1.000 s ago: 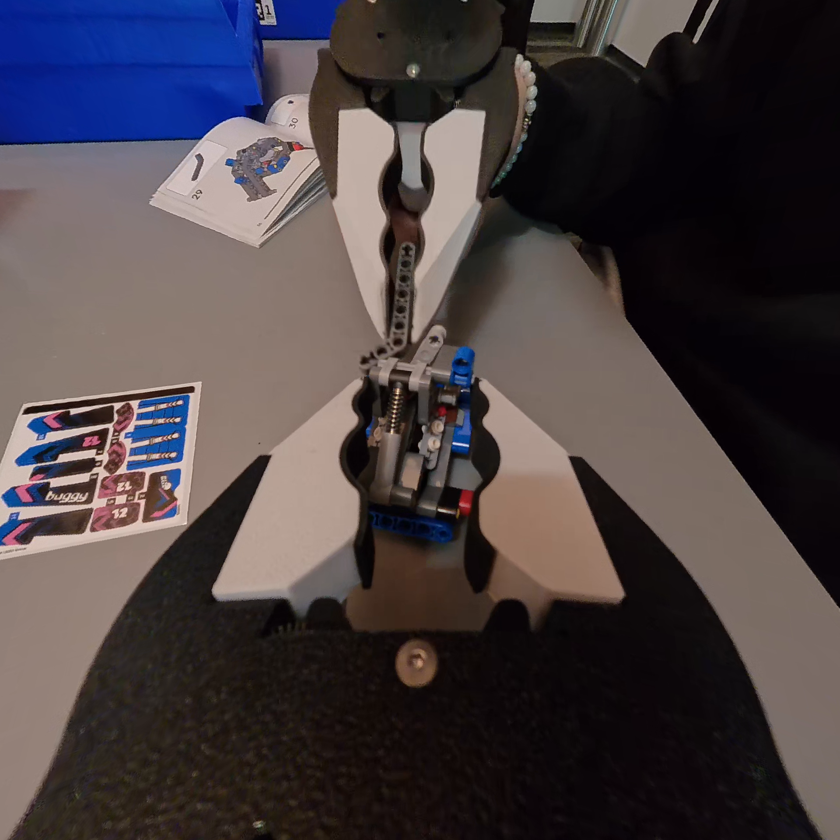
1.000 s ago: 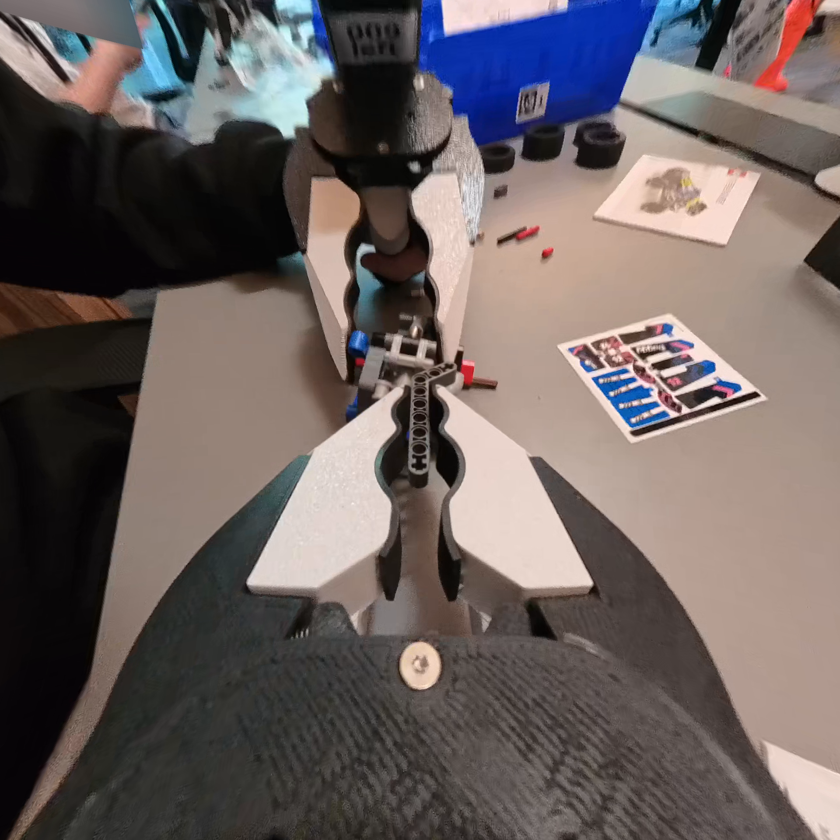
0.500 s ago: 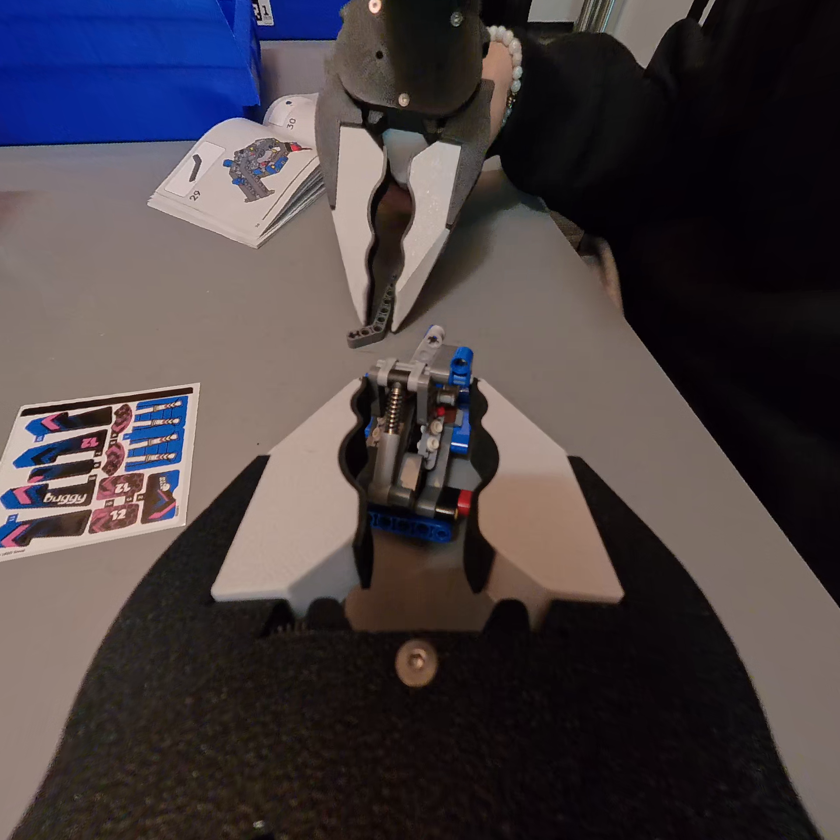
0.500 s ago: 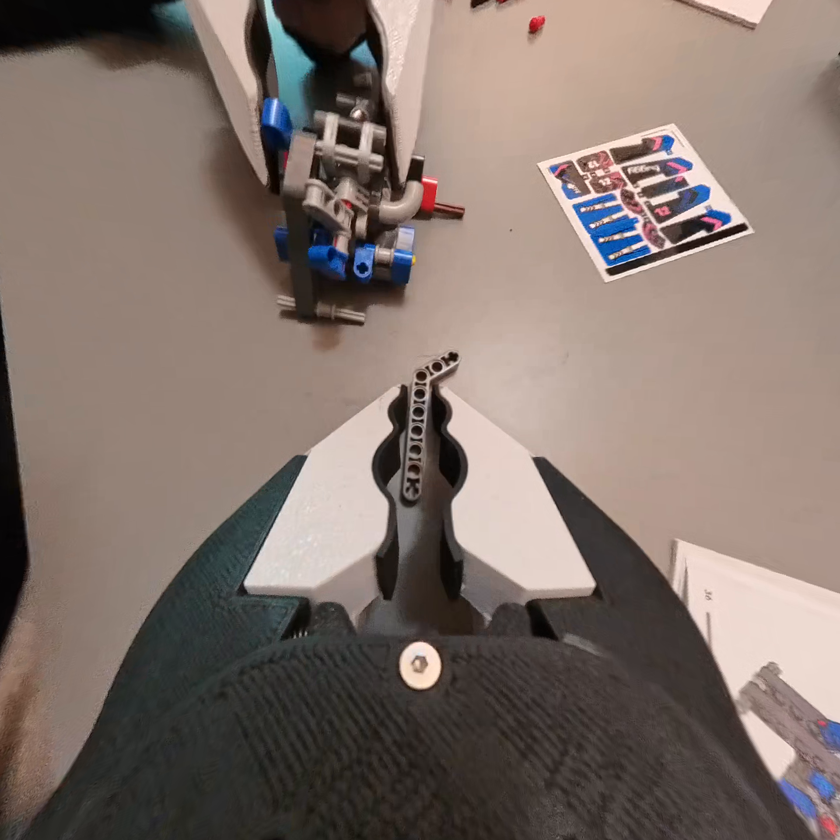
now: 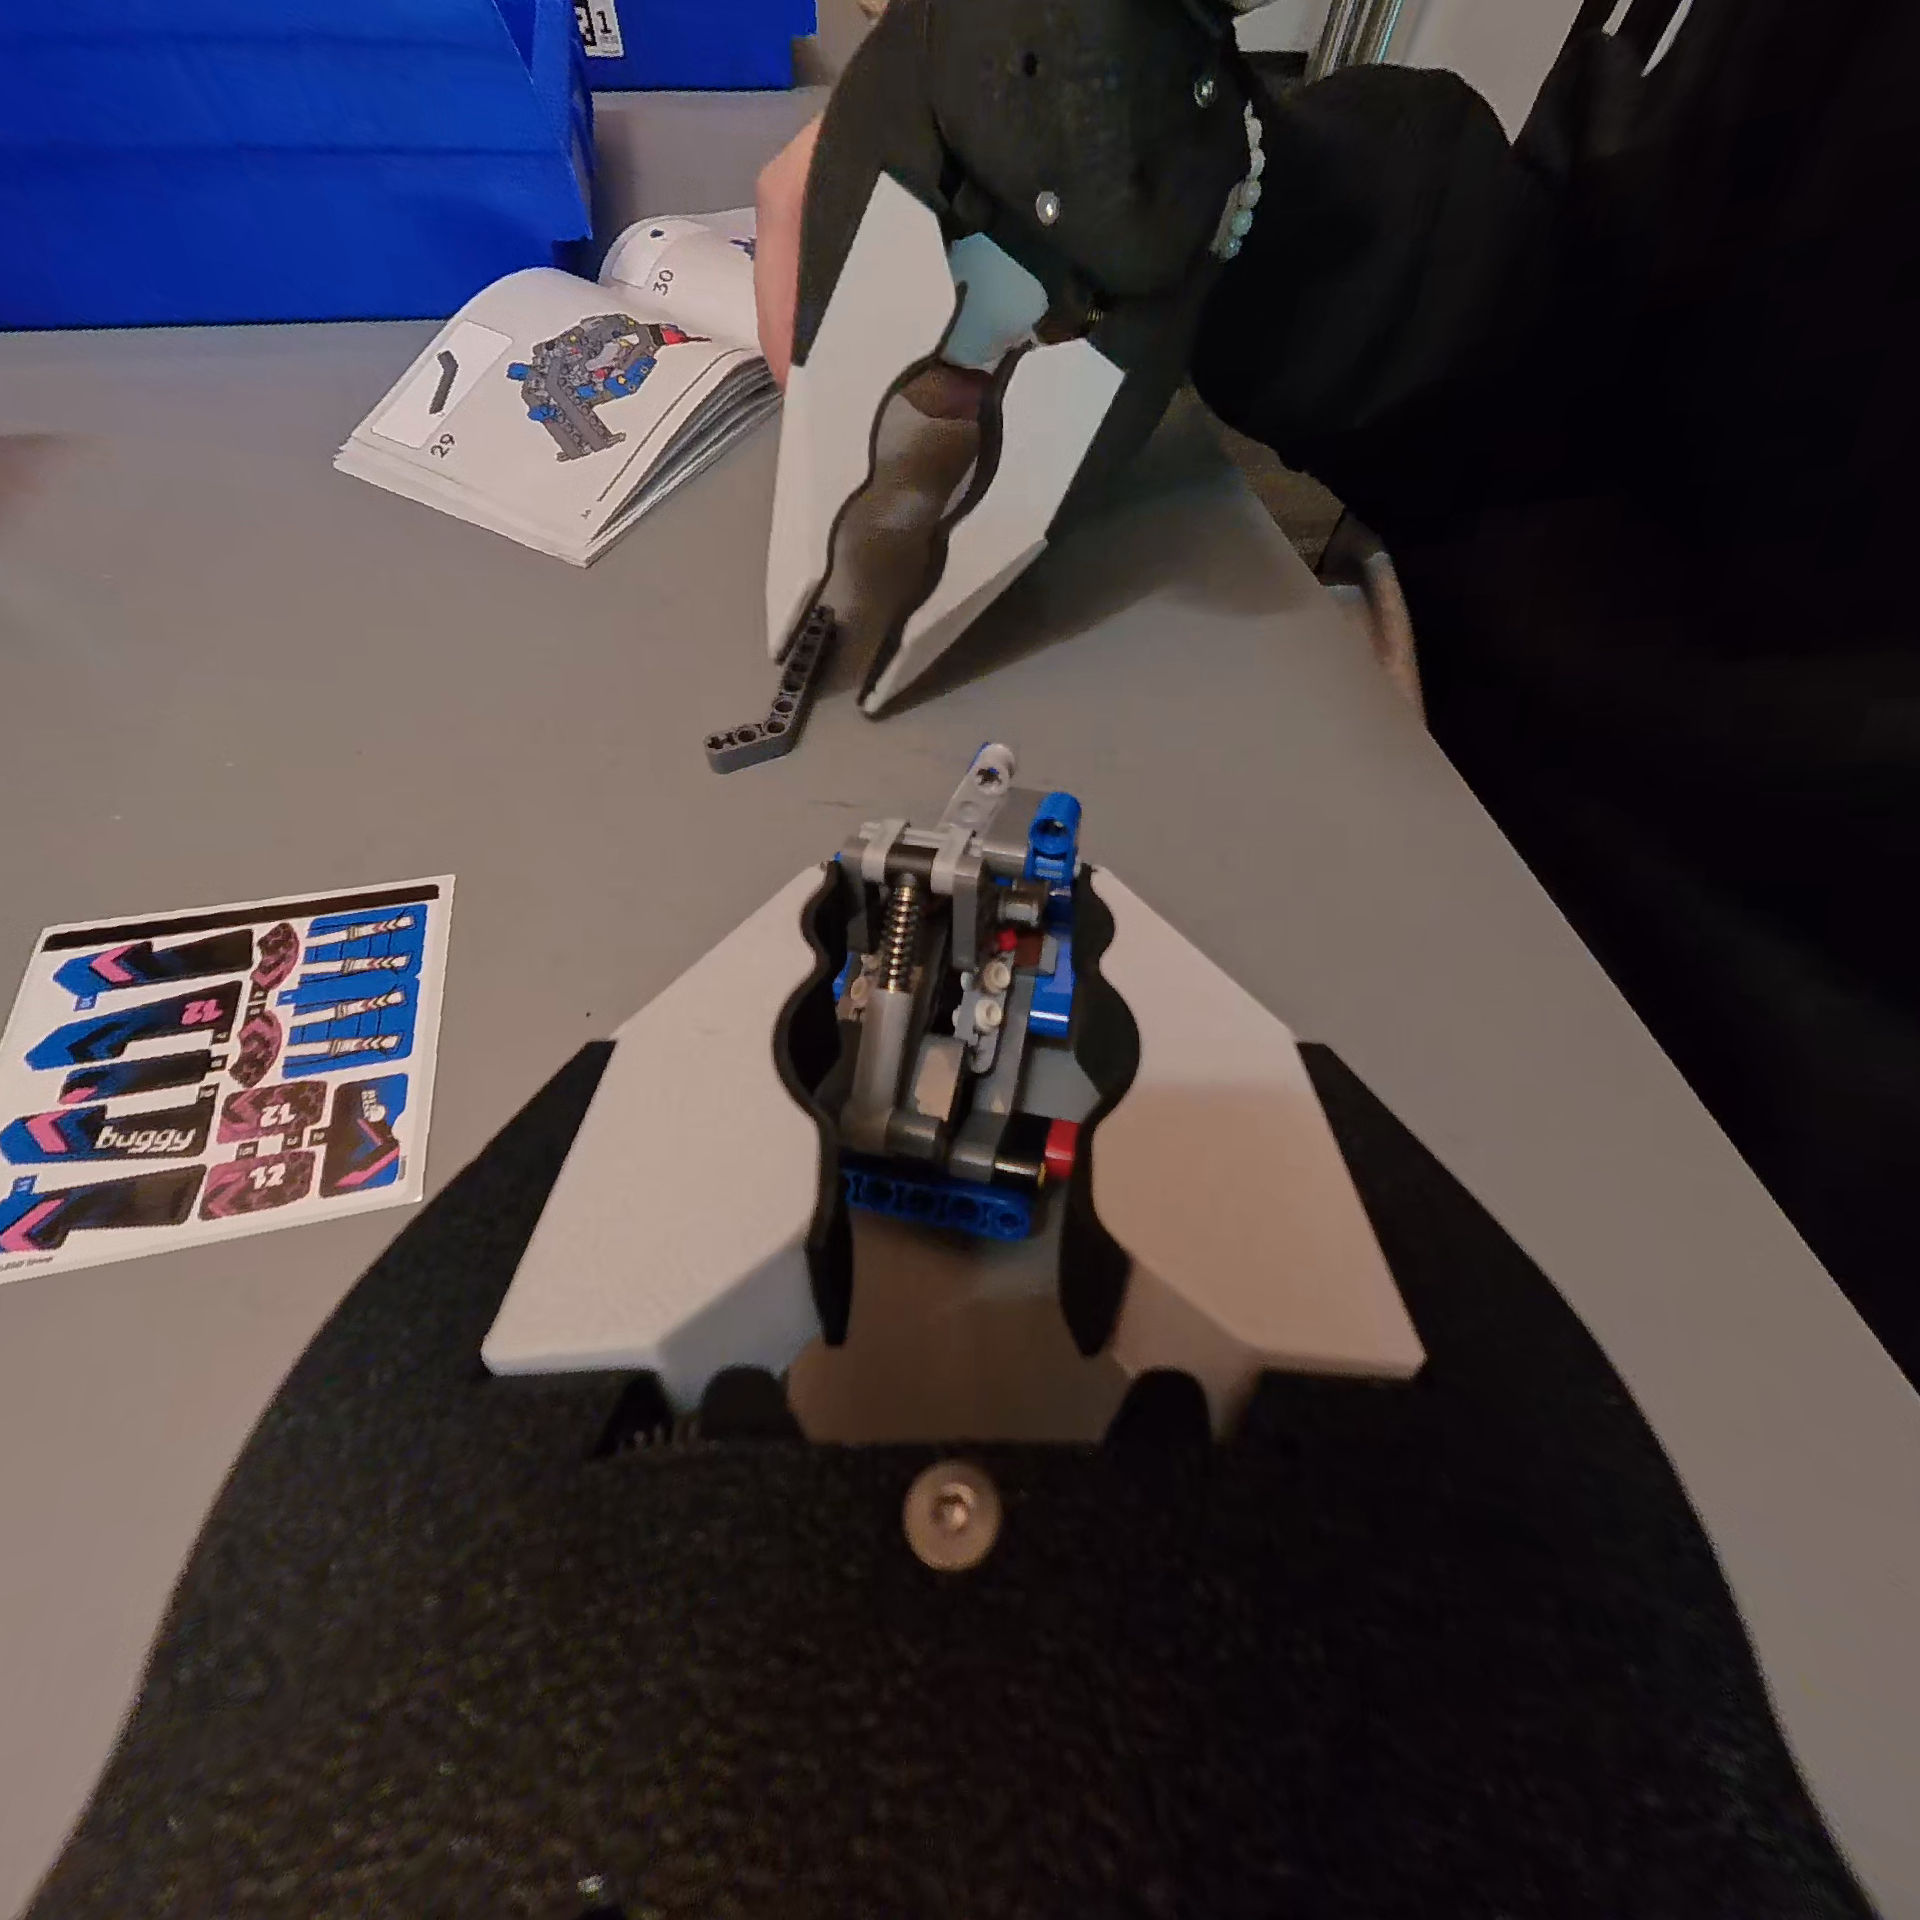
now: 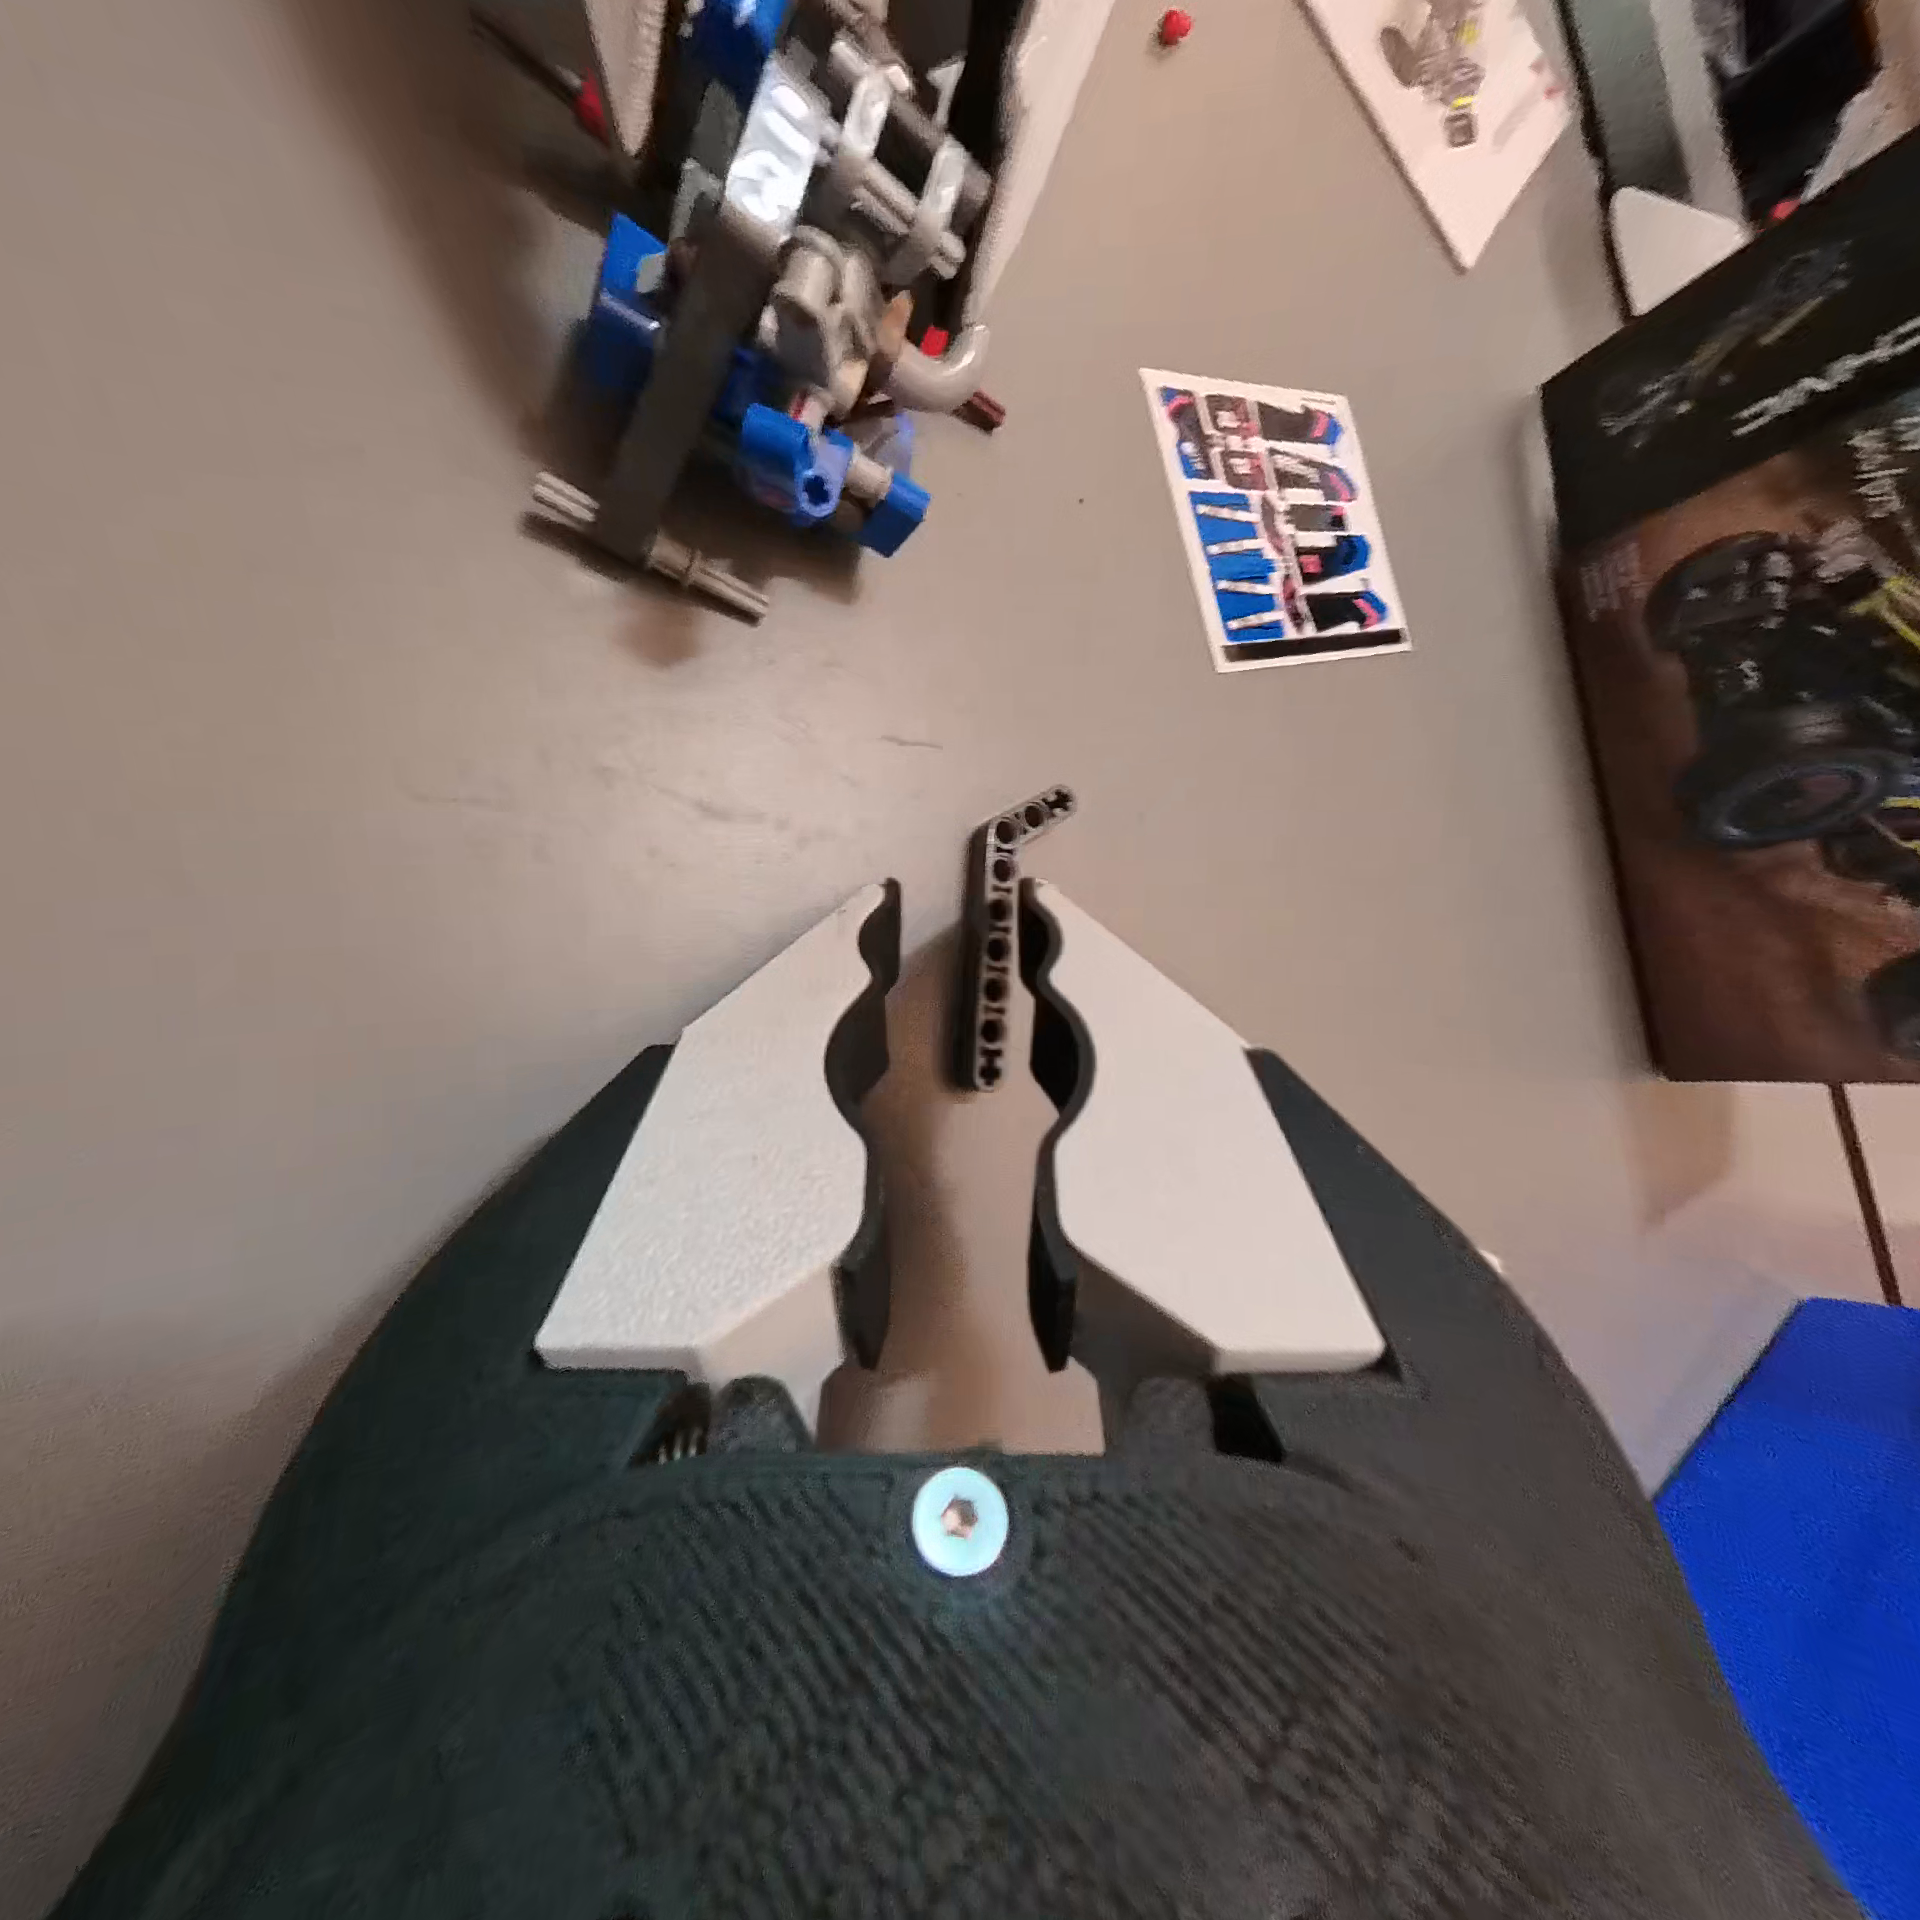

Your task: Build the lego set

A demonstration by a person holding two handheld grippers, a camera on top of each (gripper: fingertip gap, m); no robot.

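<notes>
- The part-built grey-and-blue brick chassis (image 5: 951,1023) stands on the table, clenched between the fingers of the left gripper (image 5: 954,894); its lower half is hidden by them, and it is smeared by blur and cut off at the top edge in the right wrist view.
- The right gripper (image 6: 961,894) is released, jaws apart; the dark grey angled beam with holes (image 6: 1000,945) lies against one finger, just beyond the chassis.
- The matte grey table (image 5: 260,675) also carries a sticker sheet (image 5: 213,1075), an open instruction booklet (image 5: 561,416) and a dark printed box (image 6: 1756,665), cut off at the frame edge.
- Blue bins (image 5: 281,156) stand behind the booklet.
</notes>
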